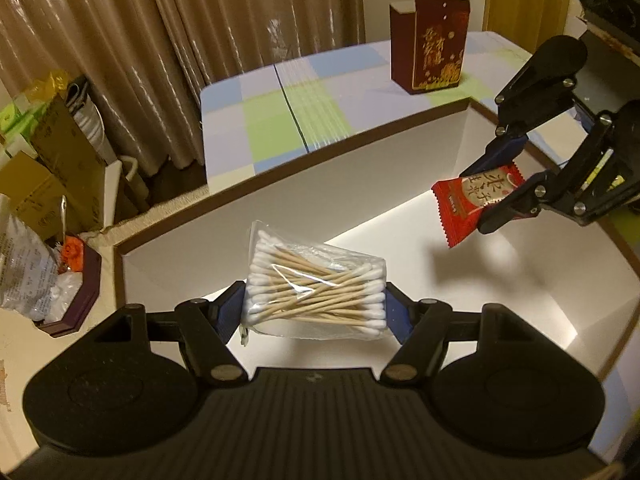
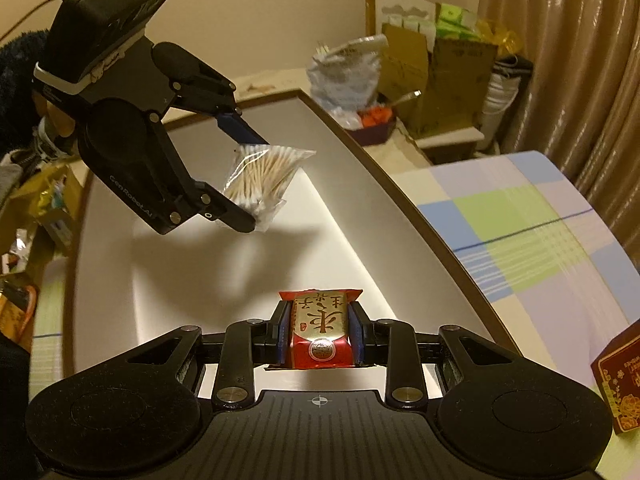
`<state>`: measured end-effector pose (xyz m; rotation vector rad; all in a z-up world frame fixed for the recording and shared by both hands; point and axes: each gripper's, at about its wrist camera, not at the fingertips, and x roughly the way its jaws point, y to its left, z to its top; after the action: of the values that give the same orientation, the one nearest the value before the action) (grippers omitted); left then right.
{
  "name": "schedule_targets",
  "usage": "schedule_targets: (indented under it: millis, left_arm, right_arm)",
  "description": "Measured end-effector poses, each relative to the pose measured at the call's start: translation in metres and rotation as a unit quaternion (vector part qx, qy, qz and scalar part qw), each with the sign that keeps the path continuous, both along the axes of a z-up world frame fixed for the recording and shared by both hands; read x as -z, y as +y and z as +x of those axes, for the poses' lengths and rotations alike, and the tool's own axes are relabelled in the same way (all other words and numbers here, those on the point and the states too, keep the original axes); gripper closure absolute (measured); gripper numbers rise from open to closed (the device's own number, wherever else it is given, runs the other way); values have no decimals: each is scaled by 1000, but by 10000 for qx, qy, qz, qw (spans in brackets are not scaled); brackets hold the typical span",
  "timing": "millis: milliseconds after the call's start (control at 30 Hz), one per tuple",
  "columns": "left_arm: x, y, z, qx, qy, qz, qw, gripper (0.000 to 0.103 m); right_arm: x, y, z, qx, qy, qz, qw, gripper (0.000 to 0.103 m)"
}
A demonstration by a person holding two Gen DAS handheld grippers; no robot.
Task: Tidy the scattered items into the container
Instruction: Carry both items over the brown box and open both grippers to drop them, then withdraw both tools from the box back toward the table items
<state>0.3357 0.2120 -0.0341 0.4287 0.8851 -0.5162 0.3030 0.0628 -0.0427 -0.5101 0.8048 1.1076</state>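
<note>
My left gripper is shut on a clear bag of cotton swabs, held above the white inside of a big brown-rimmed box. In the right wrist view that same left gripper hangs over the box with the swab bag between its fingers. My right gripper is shut on a red and gold snack packet, also over the box floor. From the left wrist view the right gripper holds the packet at the box's right side.
A dark red printed carton stands on the checked cloth beyond the box; its corner shows at the right. Cardboard boxes, bags and a dark tray of clutter crowd the left. Curtains hang behind.
</note>
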Motion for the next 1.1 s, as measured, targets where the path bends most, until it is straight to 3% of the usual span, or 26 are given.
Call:
schedule_targets:
  millis: [633, 700, 733, 867, 1100]
  left_arm:
    - [43, -22, 52, -74, 630, 271, 9976, 35]
    - [47, -23, 54, -125, 692, 320, 9970, 31]
    - [48, -24, 55, -157, 747, 353, 9965, 24]
    - [49, -24, 56, -212, 885, 427, 9949, 11]
    - [45, -20, 50, -359, 950, 493, 9936, 7]
  right_arm:
    - [20, 27, 24, 192, -27, -634, 9978, 69]
    - [19, 28, 20, 158, -126, -655, 9977, 22]
    - [17, 28, 17, 139, -222, -583, 9980, 0]
    - [11, 29, 11, -20, -207, -485, 9986, 0]
    - [11, 25, 3, -37, -76, -727, 9973, 0]
